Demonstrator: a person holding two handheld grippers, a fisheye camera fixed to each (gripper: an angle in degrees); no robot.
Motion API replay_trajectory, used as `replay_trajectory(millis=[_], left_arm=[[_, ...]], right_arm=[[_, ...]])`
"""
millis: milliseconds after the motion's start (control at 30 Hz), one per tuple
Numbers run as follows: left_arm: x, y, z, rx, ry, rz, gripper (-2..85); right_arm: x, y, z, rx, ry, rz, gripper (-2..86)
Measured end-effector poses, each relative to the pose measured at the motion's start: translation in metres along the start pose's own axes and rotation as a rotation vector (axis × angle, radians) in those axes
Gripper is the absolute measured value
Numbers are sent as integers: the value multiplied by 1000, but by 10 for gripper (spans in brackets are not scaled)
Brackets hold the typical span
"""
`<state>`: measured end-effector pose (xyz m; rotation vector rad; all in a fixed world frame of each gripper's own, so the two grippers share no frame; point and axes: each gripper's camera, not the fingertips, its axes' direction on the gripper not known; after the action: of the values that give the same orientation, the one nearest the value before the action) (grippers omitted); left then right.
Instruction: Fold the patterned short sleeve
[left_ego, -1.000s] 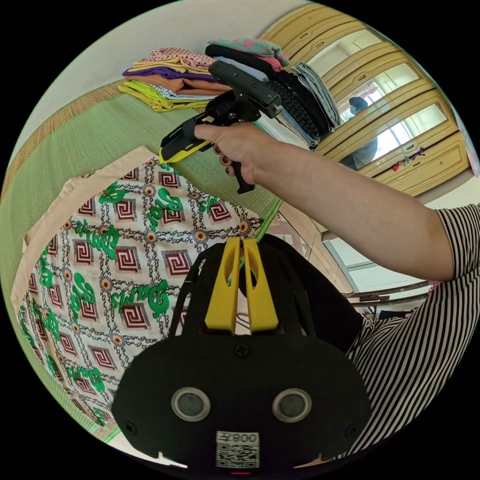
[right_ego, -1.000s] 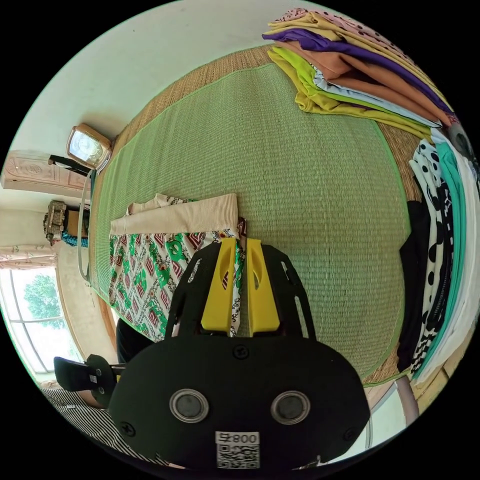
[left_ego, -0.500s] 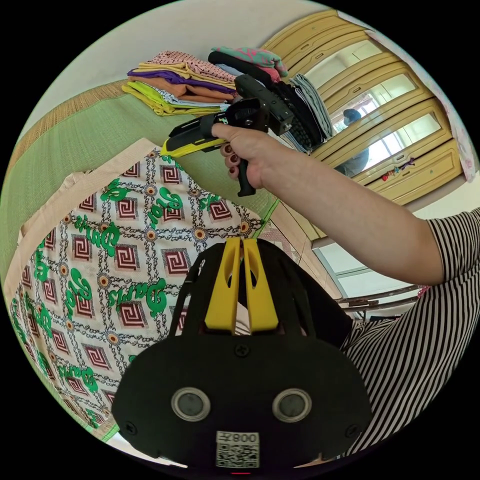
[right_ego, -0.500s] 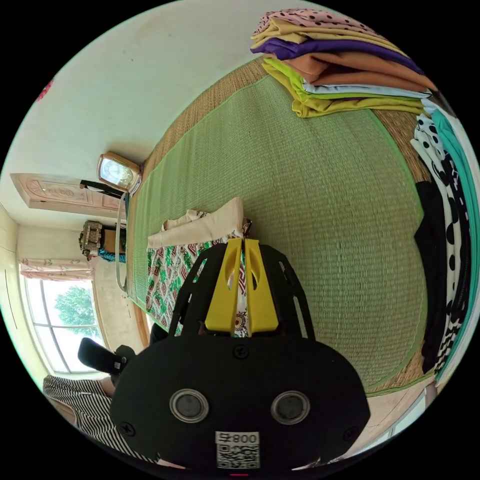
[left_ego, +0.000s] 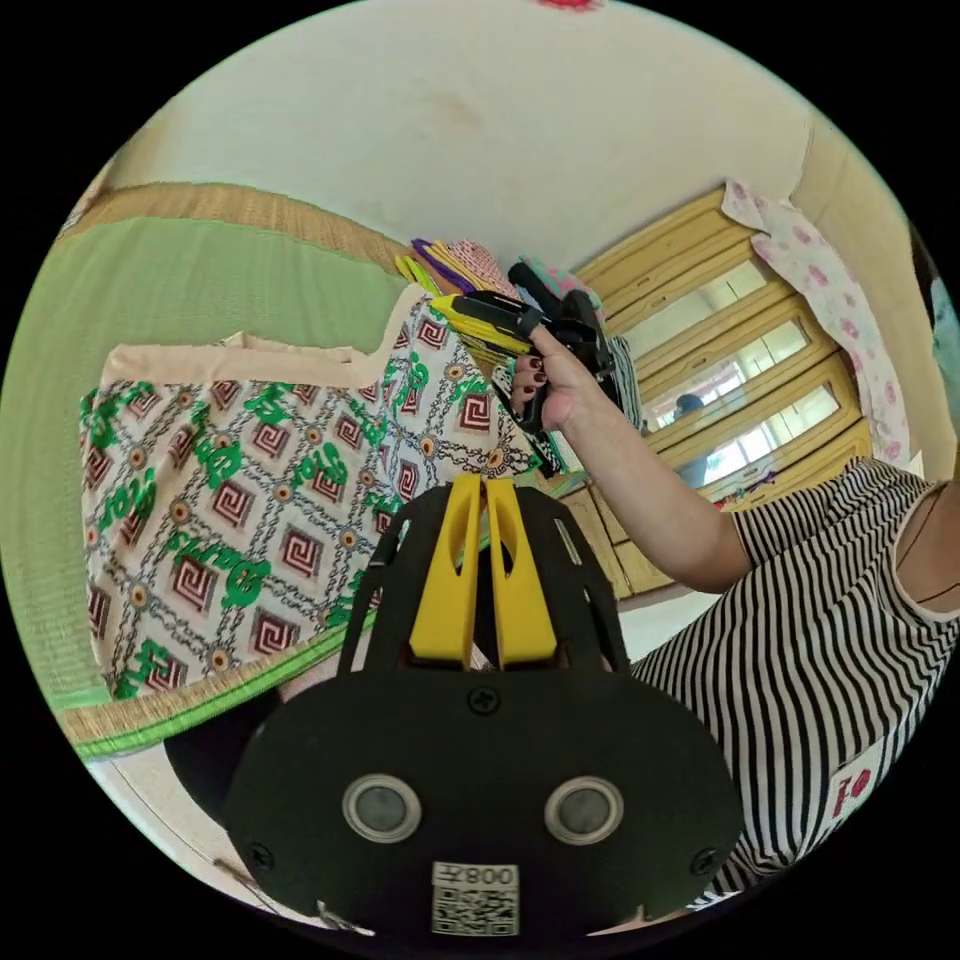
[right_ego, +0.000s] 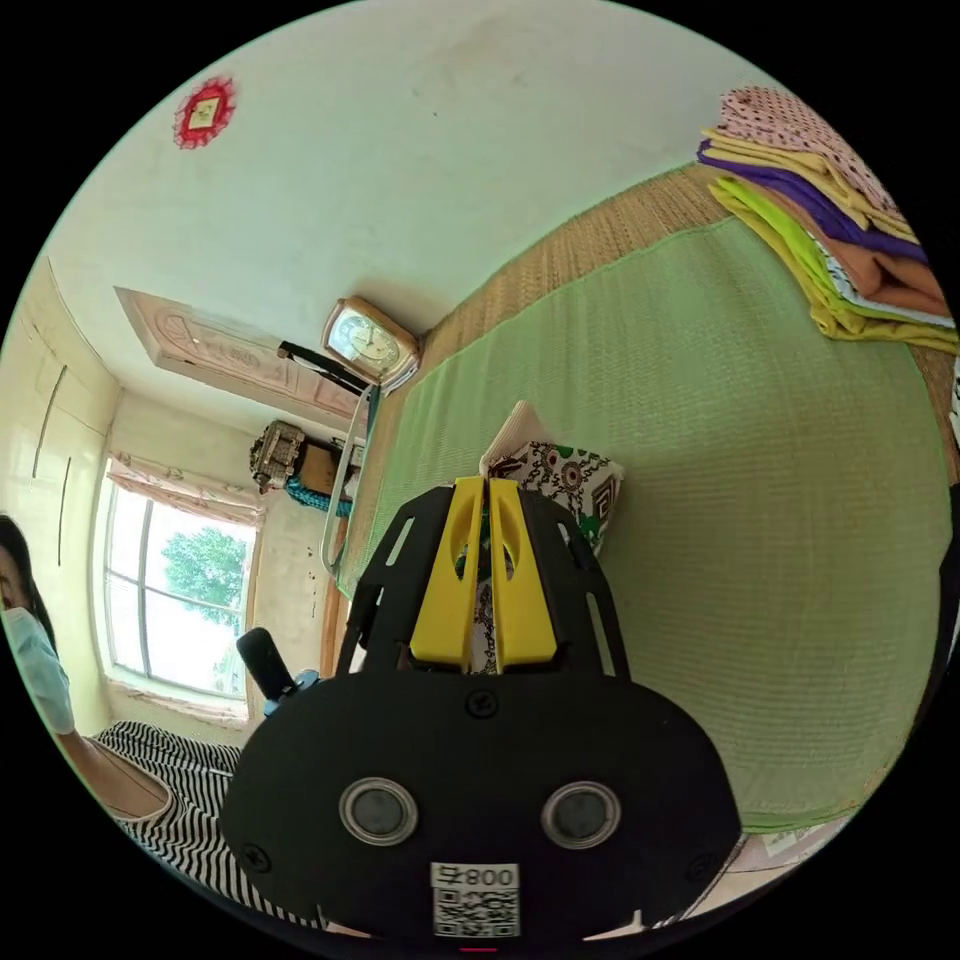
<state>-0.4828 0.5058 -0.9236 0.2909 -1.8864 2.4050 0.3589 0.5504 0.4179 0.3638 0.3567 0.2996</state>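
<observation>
While the left gripper view looks over the green mat (left_ego: 190, 290), the patterned short sleeve (left_ego: 250, 480) lies partly on it, with 1 side lifted up. The cloth is white with green words, red-brown square swirls and dark chain lines, and it has a plain tan band along its far edge. The left gripper (left_ego: 486, 492) has its 2 yellow jaws close together, with only a thin gap, and a bit of cloth seems to be between the tips. A hand (left_ego: 556, 385) holds the right gripper (left_ego: 450, 306) up high, and its yellow jaws pinch the raised tan corner of the shirt. A stack of folded clothes (left_ego: 450, 270) sits behind it, near a yellow wardrobe (left_ego: 740, 390).

Over in the right gripper view, the right gripper (right_ego: 487, 492) has its jaws nearly closed on the shirt (right_ego: 560, 480), which bunches up past the tips above the mat (right_ego: 720, 420). Folded clothes (right_ego: 830, 260) lie far off on the mat. A clock (right_ego: 368, 342) stands by the wall.
</observation>
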Motion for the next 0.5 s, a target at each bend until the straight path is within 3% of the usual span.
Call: replay_trajectory(millis=[233, 500], left_arm=[[-109, 62, -103, 163, -31, -247, 7], [-200, 116, -166, 246, 19, -441, 6]], right_arm=[[-69, -24, 115, -136, 3, -86, 5], [-122, -34, 232, -271, 73, -136, 5]])
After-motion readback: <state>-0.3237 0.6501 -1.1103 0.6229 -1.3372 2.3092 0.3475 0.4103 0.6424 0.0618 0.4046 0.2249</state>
